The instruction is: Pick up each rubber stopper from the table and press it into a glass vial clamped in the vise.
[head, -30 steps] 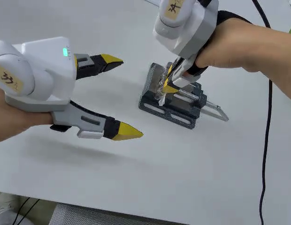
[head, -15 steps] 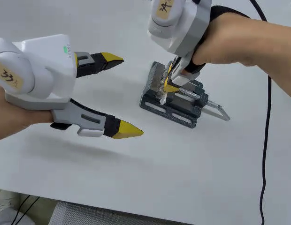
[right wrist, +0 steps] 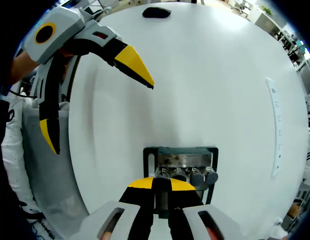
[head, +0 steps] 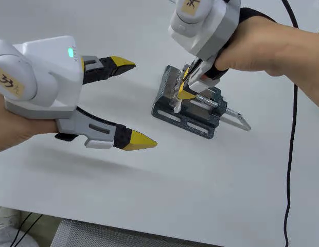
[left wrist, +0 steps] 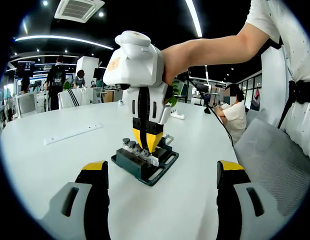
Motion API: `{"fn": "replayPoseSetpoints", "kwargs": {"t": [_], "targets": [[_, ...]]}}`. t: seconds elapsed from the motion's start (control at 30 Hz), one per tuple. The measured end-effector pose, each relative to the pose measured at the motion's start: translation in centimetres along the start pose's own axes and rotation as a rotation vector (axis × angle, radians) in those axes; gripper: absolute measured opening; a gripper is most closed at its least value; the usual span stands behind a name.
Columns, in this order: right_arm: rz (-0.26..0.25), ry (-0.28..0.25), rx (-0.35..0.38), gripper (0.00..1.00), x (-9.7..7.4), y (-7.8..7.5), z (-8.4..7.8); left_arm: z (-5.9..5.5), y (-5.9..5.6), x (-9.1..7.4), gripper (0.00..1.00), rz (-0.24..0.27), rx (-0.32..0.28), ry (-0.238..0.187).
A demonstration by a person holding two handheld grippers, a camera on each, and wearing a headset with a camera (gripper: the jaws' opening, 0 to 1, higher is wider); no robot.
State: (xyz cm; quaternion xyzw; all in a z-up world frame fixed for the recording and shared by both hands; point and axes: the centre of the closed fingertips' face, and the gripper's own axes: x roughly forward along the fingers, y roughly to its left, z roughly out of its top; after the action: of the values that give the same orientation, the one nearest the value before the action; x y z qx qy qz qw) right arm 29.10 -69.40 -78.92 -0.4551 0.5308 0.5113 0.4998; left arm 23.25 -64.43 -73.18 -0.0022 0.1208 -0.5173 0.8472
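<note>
White desk [head: 226, 195], head view: vise [head: 190, 121] sat well in from its near edge, right gripper [head: 186, 94] clenched, bearing down on a vial [head: 176, 105]; left gripper [head: 144, 104] released, apart. Left gripper view: stoppers [left wrist: 126, 142] capped neighbouring vials [left wrist: 134, 149]. Right gripper view: fingers [right wrist: 140, 184] over the row. Probably pressing; next, lift clear. Position barely changed from before.

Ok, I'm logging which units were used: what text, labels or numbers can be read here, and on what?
"33", probably: handwritten tan sticker on the left gripper; a further mark is unclear.
Unreadable: handwritten cut-off sticker on the right gripper.
No other text is legible.
</note>
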Motion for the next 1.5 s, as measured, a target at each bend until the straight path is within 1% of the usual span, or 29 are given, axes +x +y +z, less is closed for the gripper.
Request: {"fn": "replayPoseSetpoints", "kwargs": {"t": [0.17, 0.23, 0.37, 0.7, 0.87, 0.93, 1.07, 1.17, 1.23, 1.3, 1.33, 1.5], "targets": [[-0.005, 0.013, -0.01, 0.04, 0.0, 0.2, 0.1, 0.0, 0.0, 0.1, 0.89, -0.005, 0.0, -0.001], [-0.009, 0.02, -0.02, 0.04, 0.0, 0.0, -0.1, -0.1, 0.0, 0.1, 0.89, -0.006, 0.0, 0.002], [-0.009, 0.021, -0.017, 0.04, -0.1, 0.1, 0.0, -0.2, 0.0, 0.1, 0.9, -0.006, 0.001, 0.005], [0.003, 0.021, -0.01, 0.03, 0.0, 0.3, 0.1, -1.2, 0.5, -0.1, 0.92, -0.004, 0.002, 0.035], [-0.008, 0.03, -0.024, 0.03, -0.1, 0.6, 0.2, -1.8, 0.6, -0.1, 0.91, -0.005, -0.003, 0.048], [-0.011, 0.029, -0.024, 0.03, -0.2, 0.4, 0.1, -1.7, 0.5, -0.1, 0.91, -0.009, 0.001, 0.05], [-0.003, 0.005, -0.044, 0.05, -0.4, 0.3, -0.1, -1.4, 0.4, -0.2, 0.91, -0.01, 0.007, 0.051], [-0.005, -0.038, -0.027, 0.06, -0.6, 0.6, -0.3, -1.2, 0.4, -0.5, 0.91, -0.005, 0.005, 0.045], [-0.005, -0.063, -0.017, 0.06, -0.5, 0.3, -0.3, -1.3, 0.5, -0.6, 0.91, -0.003, 0.005, 0.047], [-0.004, -0.077, -0.003, 0.06, -0.8, 0.6, -0.3, -1.3, 0.5, -0.6, 0.9, -0.002, 0.003, 0.047], [-0.003, -0.085, 0.003, 0.06, -0.5, 0.2, -0.1, -1.3, 0.5, -0.6, 0.9, 0.0, 0.002, 0.047], [-0.009, -0.111, 0.016, 0.07, -0.5, 0.2, -0.1, -1.3, 0.4, -0.5, 0.89, -0.003, 0.0, 0.046]]}}
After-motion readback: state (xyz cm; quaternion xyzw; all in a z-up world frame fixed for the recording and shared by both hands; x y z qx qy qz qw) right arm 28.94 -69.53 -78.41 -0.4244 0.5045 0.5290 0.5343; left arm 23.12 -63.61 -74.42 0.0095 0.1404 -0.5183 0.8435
